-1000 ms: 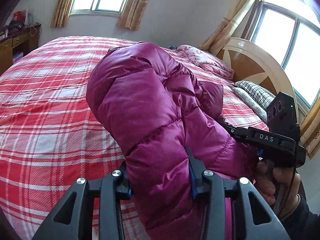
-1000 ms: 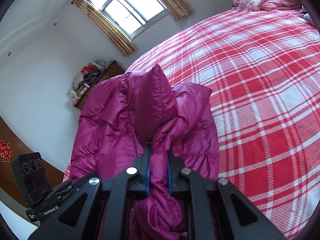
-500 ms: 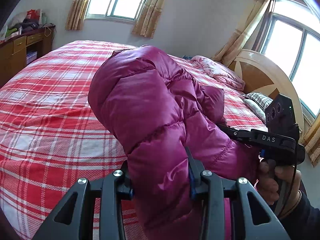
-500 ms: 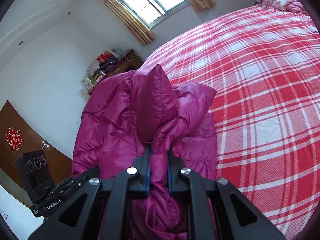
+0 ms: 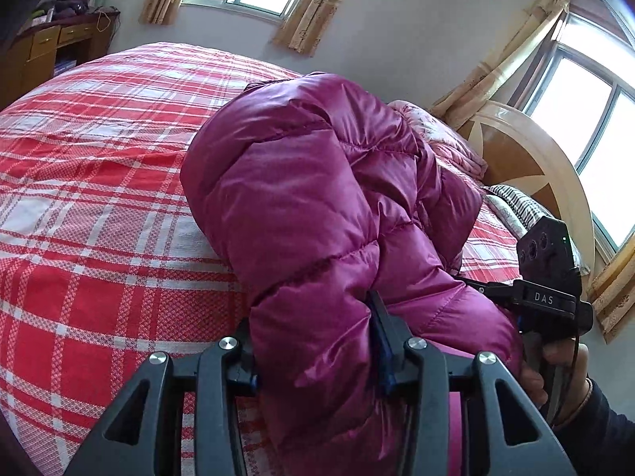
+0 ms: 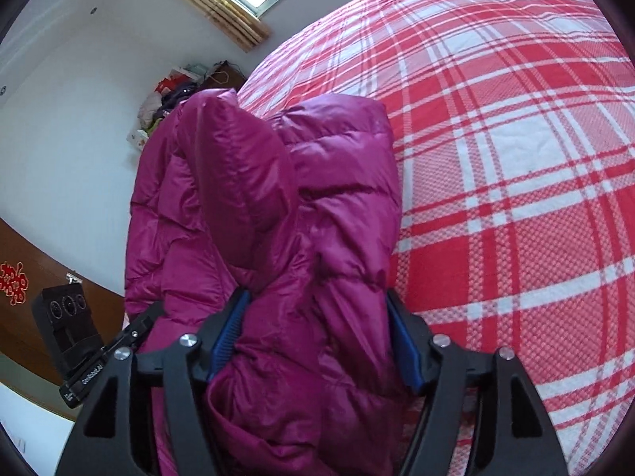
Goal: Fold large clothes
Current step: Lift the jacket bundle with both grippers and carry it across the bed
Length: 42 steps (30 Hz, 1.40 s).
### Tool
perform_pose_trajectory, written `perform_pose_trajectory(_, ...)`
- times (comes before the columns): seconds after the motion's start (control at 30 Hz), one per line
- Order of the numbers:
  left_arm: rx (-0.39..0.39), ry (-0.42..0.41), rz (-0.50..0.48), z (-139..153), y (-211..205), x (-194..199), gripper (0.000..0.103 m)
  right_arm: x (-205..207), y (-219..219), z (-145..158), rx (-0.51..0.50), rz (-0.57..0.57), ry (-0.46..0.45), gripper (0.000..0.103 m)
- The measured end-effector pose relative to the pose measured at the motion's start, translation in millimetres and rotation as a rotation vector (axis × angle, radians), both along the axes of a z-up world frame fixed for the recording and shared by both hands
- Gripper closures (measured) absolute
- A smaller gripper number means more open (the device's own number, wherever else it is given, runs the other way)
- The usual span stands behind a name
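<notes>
- Red-and-white checked cloth is covering the bed [image 5: 99,206], which is filling most of both views.
- Magenta quilted jacket [image 5: 317,214] is bunching up in a thick puffy mass over the near side of the bed, between the two tools; whether its far fold is resting on the cover I cannot tell.
- Wooden headboard [image 5: 516,158] is standing at the right of the left wrist view, with a pink quilt [image 5: 448,146] and a striped pillow [image 5: 516,202] lying in front of it.
- Left tongs [image 5: 313,341] are pinching a fat roll of the jacket, the fingers [image 5: 381,325] pressing into it from both sides and set about a third apart.
- Right tongs [image 6: 317,333] are standing wide, the blue pads [image 6: 232,329] lying along either side of a loose jacket fold without squeezing it; their housing is also showing at the right edge of the left wrist view, in the person's hand [image 5: 555,365].
- Dark cabinet [image 5: 51,43] is standing far off beside the window.
</notes>
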<state>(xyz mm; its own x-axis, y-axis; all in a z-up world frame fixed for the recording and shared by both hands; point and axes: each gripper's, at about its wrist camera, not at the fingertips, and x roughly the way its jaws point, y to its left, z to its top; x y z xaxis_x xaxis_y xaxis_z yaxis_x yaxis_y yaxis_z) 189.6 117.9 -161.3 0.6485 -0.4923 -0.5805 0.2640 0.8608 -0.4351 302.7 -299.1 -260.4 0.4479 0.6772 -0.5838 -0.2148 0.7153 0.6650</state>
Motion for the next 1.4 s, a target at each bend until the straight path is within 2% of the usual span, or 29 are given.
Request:
perform_pose_trajectory(0.07, 0.003, -0.005, 0.009, 2.0, 0.6, -3.7, 0.059, 1.5, 0.2, -5.3, 0.055, 0.023, 0.028, 0.074)
perform_pose_trajectory(0.17, 0.047, -0.037, 0.023, 15.3, -1.5, -13.8, 0.060, -1.2, 0.4, 0.1, 0.116, 0.061, -0.004, 0.081)
perform_pose_trajectory(0.33, 0.141, -0.093, 0.062, 42.9, 4.5, -32.6, 0.061, -0.1, 16.4, 17.4, 0.121, 0.092, -0.046, 0.083)
perform_pose_trajectory(0.47, 0.177, -0.110, 0.116, 56.0, 24.1, -43.5, 0.061, 9.0, 39.3, 31.2, 0.112, 0.138, -0.078, 0.083)
perform_pose_trajectory(0.77, 0.231, -0.119, 0.220, 53.5, 59.4, -48.1, 0.061, 29.4, 73.9, 41.0, 0.059, 0.213, -0.108, 0.083)
perform_pose_trajectory(1.0, 0.217, -0.082, 0.256, 37.8, 78.6, -39.6, 0.061, 38.2, 89.0, 42.1, 0.018, 0.237, -0.100, 0.083)
perform_pose_trajectory(1.07, 0.220, -0.067, 0.266, 33.1, 79.6, -36.9, 0.058, 38.5, 92.5, 37.9, 0.016, 0.237, -0.087, 0.083)
perform_pose_trajectory(1.2, 0.226, -0.035, 0.286, 27.9, 79.5, -34.7, 0.048, 42.2, 95.8, 34.4, -0.005, 0.214, -0.067, 0.073)
perform_pose_trajectory(1.33, 0.255, -0.021, 0.313, 34.5, 76.8, -38.6, 0.040, 42.2, 81.6, 34.1, -0.022, 0.163, -0.060, 0.046)
perform_pose_trajectory(1.4, 0.287, -0.027, 0.328, 42.2, 74.7, -43.6, 0.038, 37.3, 73.4, 39.4, -0.025, 0.144, -0.083, 0.046)
